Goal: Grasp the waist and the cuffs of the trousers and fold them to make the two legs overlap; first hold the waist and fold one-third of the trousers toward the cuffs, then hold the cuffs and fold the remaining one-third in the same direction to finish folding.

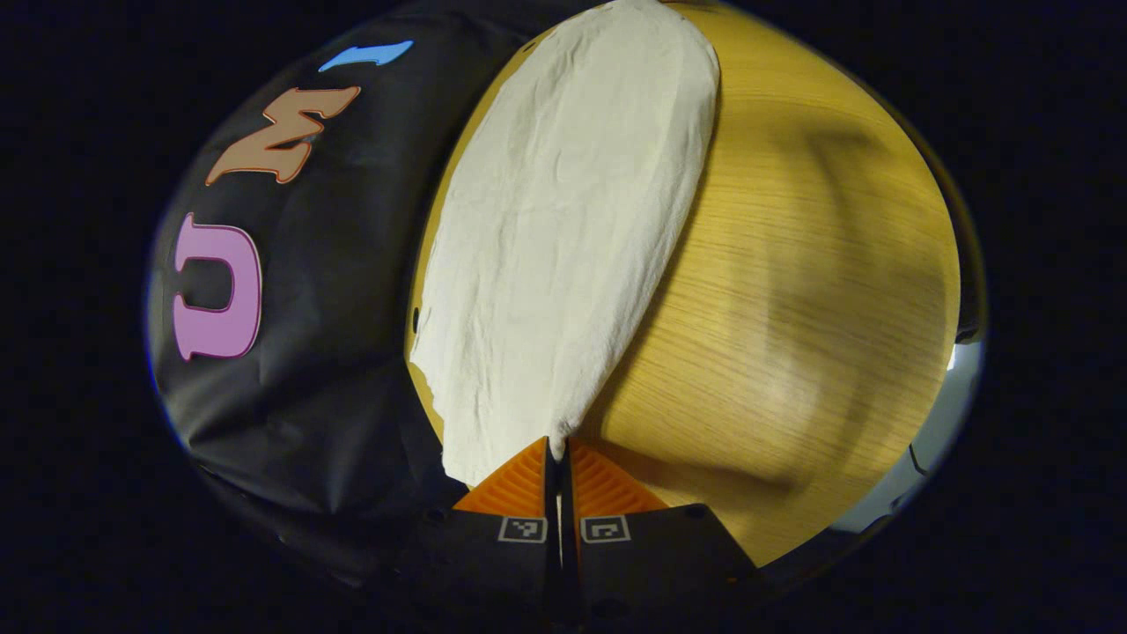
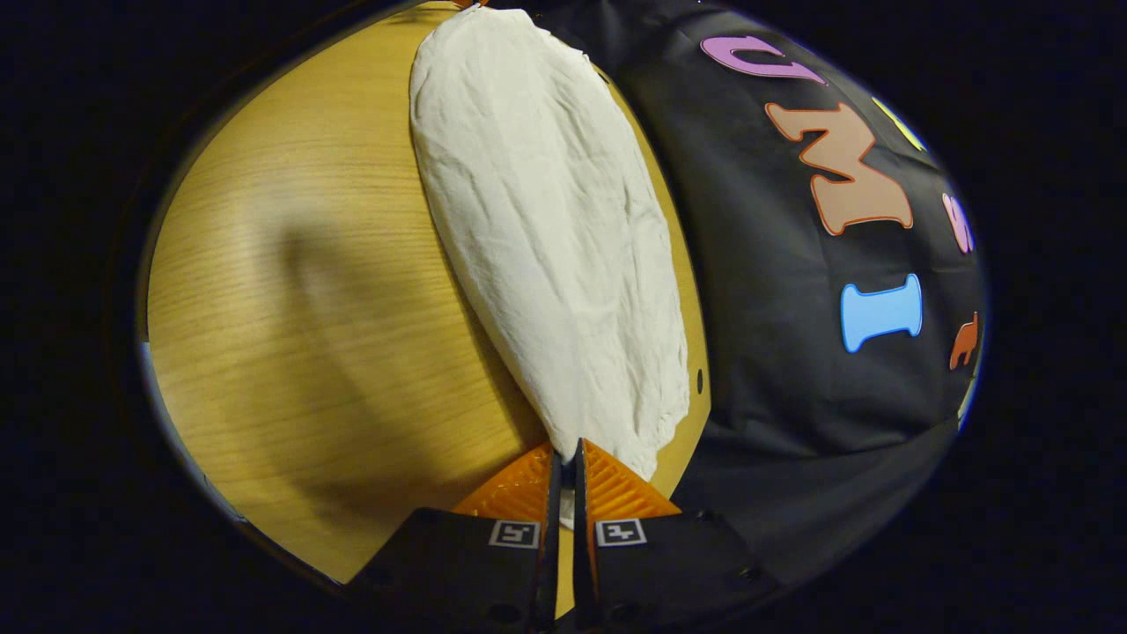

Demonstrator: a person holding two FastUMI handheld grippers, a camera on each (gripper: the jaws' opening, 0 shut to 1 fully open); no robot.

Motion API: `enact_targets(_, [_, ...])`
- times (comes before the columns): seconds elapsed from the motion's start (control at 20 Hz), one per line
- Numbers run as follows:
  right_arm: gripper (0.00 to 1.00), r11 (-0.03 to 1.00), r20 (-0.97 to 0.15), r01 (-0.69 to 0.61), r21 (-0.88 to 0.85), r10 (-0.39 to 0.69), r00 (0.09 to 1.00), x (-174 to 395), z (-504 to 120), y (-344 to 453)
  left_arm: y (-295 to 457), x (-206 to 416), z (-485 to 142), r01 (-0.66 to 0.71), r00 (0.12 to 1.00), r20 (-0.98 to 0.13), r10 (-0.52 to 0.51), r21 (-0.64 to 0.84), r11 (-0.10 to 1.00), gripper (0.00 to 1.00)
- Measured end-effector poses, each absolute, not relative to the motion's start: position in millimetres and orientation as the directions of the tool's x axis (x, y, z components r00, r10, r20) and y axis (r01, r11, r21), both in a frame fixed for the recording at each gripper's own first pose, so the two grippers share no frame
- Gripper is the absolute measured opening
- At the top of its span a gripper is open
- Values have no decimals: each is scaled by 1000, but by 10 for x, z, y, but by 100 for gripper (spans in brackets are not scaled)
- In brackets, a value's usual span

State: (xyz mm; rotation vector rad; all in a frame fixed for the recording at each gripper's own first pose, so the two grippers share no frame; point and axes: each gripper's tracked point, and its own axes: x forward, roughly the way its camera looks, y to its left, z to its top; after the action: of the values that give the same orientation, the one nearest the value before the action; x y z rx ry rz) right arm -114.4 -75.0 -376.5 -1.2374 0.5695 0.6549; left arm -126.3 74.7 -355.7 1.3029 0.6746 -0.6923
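Cream-white trousers [image 1: 563, 229] lie stretched out along the wooden table [image 1: 792, 291], close to its edge by the black cloth wall. In the left gripper view my left gripper [image 1: 557, 447] is shut on the near end of the trousers, the cloth pinched between its fingers. In the right gripper view the same trousers [image 2: 555, 238] run away from me, and my right gripper [image 2: 565, 451] is shut on their other end, with a strip of cloth showing between the fingers. Which end is waist and which is cuffs I cannot tell.
The black cloth wall [image 1: 326, 291] hangs right behind the table's far edge. Bare wood [image 2: 308, 335] spreads beside the trousers, with soft shadows across it. A small dark hole [image 2: 700, 380] sits in the tabletop near the cloth.
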Motion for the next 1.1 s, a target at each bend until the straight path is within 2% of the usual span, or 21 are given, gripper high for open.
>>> enact_targets(0.05, [12,210,-700,-713,-670,143,700,-1104,-3712,-751,750,-1205,-3492,768,637,-767,-72,625,140,0])
enact_targets(0.1, [9,231,-691,-703,-673,142,708,-1065,-3650,-752,736,-1131,-3416,755,652,-755,-68,638,147,0])
enact_targets(0.2, [12,275,-663,-671,-689,138,736,-951,-3488,-750,736,-1019,-3287,729,678,-734,-43,662,174,0])
enact_targets(0.25, [9,301,-647,-654,-694,136,750,-879,-3421,-743,763,-929,-3223,716,688,-725,-31,671,193,0])
enact_targets(0.4, [9,368,-611,-615,-697,144,778,-636,-3256,-715,755,-656,-3029,675,719,-695,3,700,233,0])
enact_targets(0.7, [9,443,-548,-540,-716,124,827,-96,-2908,-633,642,-34,-2539,579,793,-609,7,758,300,0])
enact_targets(0.8, [9,457,-526,-514,-726,112,843,93,-2823,-610,589,188,-2446,552,810,-586,-7,758,349,0])
enact_targets(1.1, [9,485,-496,-443,-754,22,868,603,-2722,-541,338,972,-2430,529,836,-543,-71,766,366,0])
